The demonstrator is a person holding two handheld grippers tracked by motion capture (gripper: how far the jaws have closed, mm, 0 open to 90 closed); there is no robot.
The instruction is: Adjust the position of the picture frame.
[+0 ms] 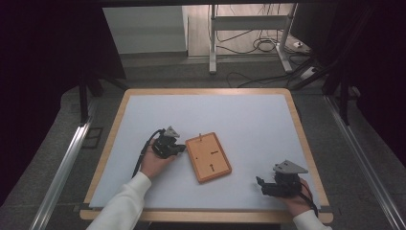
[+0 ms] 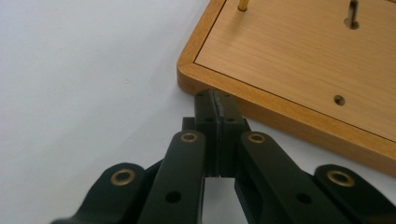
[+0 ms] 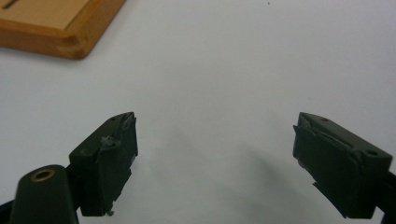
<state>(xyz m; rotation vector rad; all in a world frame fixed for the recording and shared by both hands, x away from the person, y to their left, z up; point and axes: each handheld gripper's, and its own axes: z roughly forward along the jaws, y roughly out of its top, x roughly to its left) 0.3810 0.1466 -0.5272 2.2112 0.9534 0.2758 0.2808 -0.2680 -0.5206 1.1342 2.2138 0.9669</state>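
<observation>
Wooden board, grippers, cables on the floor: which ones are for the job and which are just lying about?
For the job: wooden board with its peg; left gripper, shut at the board's edge; right gripper, open.
Lying about: floor cables; metal stand.

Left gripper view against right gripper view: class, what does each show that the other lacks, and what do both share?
Left gripper view alone: the left gripper, jaws shut with nothing between them, tips at the edge of the wooden board; on the board a brass peg, a slot and a small hole. Right gripper view alone: the right gripper, jaws wide open with nothing between them. Both: the board and the white table cover.
</observation>
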